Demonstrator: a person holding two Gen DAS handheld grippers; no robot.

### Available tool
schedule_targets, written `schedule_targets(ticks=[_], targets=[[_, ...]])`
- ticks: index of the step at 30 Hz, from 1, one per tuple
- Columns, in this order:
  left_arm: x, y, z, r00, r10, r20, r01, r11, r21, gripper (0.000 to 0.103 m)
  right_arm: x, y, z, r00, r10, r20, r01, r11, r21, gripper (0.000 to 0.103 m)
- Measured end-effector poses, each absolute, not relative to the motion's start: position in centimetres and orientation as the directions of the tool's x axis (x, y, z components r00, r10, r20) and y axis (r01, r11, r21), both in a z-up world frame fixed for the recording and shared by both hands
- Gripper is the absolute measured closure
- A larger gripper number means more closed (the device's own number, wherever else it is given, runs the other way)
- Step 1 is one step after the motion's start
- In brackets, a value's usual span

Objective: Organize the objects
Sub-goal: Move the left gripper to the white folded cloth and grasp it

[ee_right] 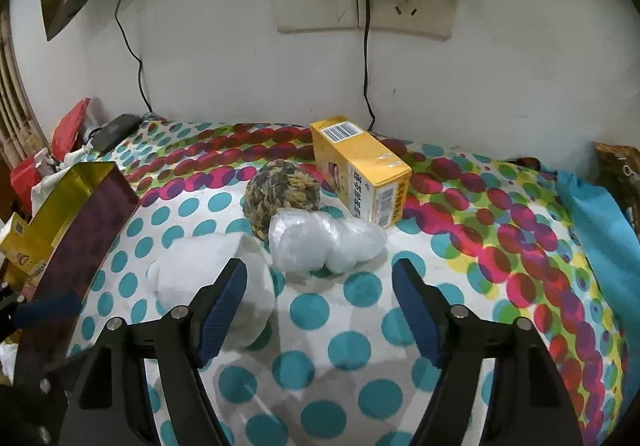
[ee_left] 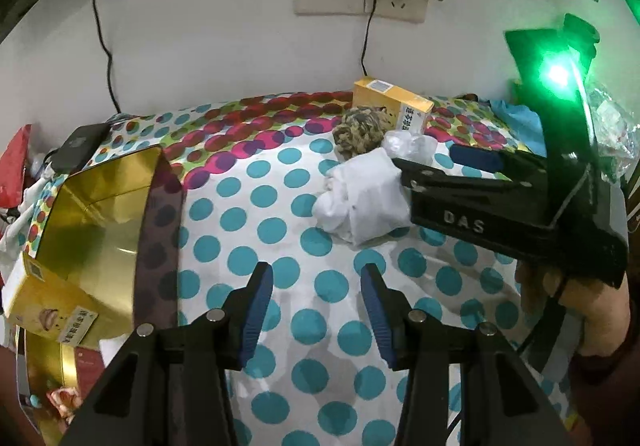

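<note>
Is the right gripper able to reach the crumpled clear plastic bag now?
Probably yes: the right gripper is open and empty, the crumpled clear plastic bag lies just ahead, and only bare dotted cloth lies between.

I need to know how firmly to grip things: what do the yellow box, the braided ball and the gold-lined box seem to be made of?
Yellow box: printed cardboard, slightly glossy, with barcodes and sharp folded edges.
Braided ball: looks like woven dried fibre or cord, matte and coarse; exact material unclear.
Gold-lined box: probably tin or foil-lined card; the inside mirrors light, the outside wall is dark patterned maroon.
</note>
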State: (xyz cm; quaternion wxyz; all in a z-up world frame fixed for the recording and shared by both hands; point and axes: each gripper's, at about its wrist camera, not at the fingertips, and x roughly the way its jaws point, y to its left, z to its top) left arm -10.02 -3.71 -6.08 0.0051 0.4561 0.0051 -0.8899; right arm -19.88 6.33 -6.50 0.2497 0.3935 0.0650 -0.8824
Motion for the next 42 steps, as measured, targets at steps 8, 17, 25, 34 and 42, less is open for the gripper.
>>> schedule_targets(ticks=[8, 17, 25, 34, 42], targets=[[-12.4, -3.1, -6.7, -0.587, 0.020, -0.809, 0.000, -1.000, -0.024, 0.056, -21.6, 5.7, -7.6, -0.549, -0.380, -0.745, 0.491, -0.867, 0.080, 0.067], [-13.6, -2.4, -7.1, -0.579, 0.088, -0.810, -0.016, -0.995, -0.096, 0.056, -20.8, 8.2, -7.6, -0.559, -0.370, -0.742, 0.480, -0.874, 0.075, 0.097], [-14.9, -1.3, -7.1, -0.592, 0.114, -0.798, -0.008, -0.991, -0.136, 0.047, -18.9, 11.1, -7.9, -0.542, -0.401, -0.739, 0.475, -0.871, 0.125, 0.092], [-17.7, -0.9, -7.8, -0.596, 0.064, -0.801, 0.048, -0.992, -0.115, 0.036, -19.2, 12.0, -7.8, -0.549, -0.413, -0.727, 0.440, -0.882, 0.169, 0.076], [-18.3, -1.8, -9.7, -0.626, 0.022, -0.780, 0.074, -0.993, -0.088, 0.037, -18.7, 11.8, -7.4, -0.590, -0.377, -0.714, 0.424, -0.897, 0.124, 0.065]])
